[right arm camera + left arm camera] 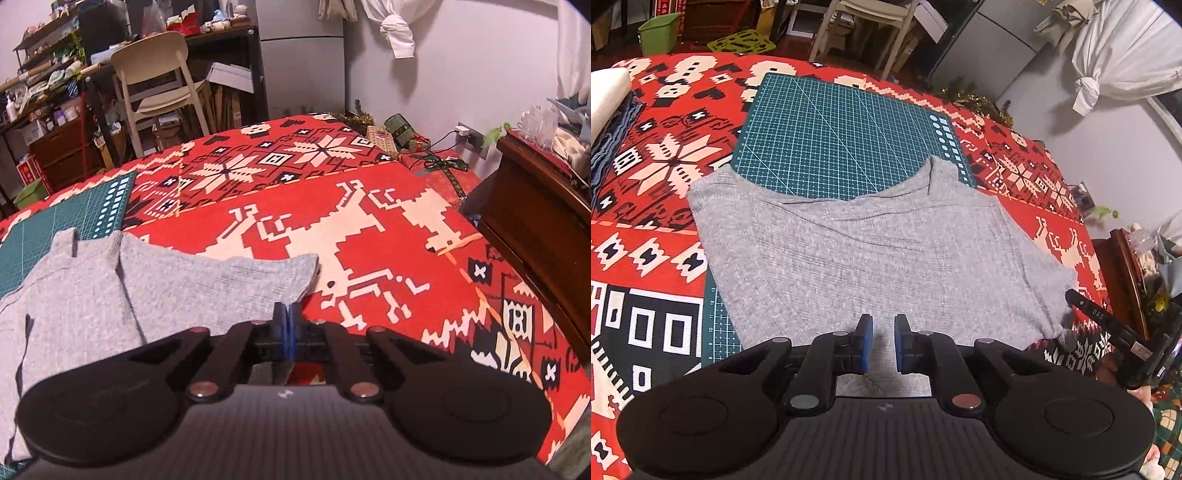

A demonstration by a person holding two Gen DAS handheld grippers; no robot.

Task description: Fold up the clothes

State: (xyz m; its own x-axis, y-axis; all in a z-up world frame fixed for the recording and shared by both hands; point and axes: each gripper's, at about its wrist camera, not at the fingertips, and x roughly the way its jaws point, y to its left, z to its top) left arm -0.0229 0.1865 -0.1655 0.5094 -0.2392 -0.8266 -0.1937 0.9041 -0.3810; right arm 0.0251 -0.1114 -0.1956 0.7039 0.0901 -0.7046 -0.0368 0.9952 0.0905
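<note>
A grey knitted top (857,254) lies flat across a green cutting mat (842,129) on the patterned bench. The right gripper (288,314) pinches its sleeve edge; the left gripper (884,341) hovers open above the hem. Lift the sleeve gently, folding inward without dragging.

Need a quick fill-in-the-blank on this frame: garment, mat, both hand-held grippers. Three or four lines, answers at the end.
1. The sweater is ___ in colour.
2. It lies partly on a green cutting mat printed with a white ___.
3. The left hand-held gripper has its blue fingers ___, above the sweater.
4. The right hand-held gripper is ___ at the sweater's edge.

Answers: grey; grid; open; shut
</note>
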